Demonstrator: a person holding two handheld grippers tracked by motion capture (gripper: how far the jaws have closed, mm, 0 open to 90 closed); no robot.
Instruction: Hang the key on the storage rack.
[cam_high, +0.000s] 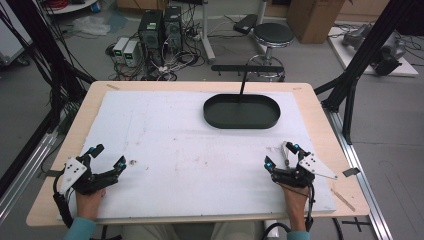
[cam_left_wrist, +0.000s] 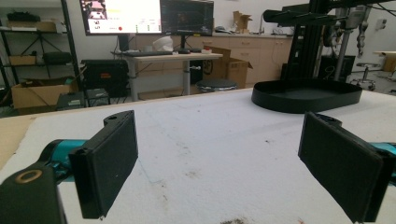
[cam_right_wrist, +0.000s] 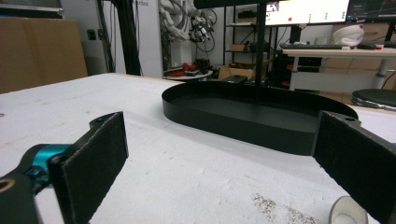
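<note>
A black oval tray (cam_high: 241, 123) with an upright post and crossbar stands at the back of the white foam sheet (cam_high: 190, 150), right of centre. My left gripper (cam_high: 109, 156) rests at the sheet's near left, open with nothing between its jaws; the left gripper view (cam_left_wrist: 215, 163) shows bare foam between them and the tray (cam_left_wrist: 306, 100) far off. At the near right my right gripper (cam_high: 282, 156) is open and faces the tray (cam_right_wrist: 243, 123). A small pale tube (cam_high: 286, 153) lies on the foam just inside its right-hand jaw, and its round end (cam_right_wrist: 348, 212) is visible; the pads are not pressing on it.
Brown specks (cam_high: 133, 162) dot the foam near the left gripper. A thin wooden stick (cam_high: 341, 199) and a bit of black tape (cam_high: 351, 172) lie on the table's right edge. Black frame posts (cam_high: 350, 80) flank the table; a stool (cam_high: 273, 35) and computer boxes (cam_high: 160, 27) stand beyond it.
</note>
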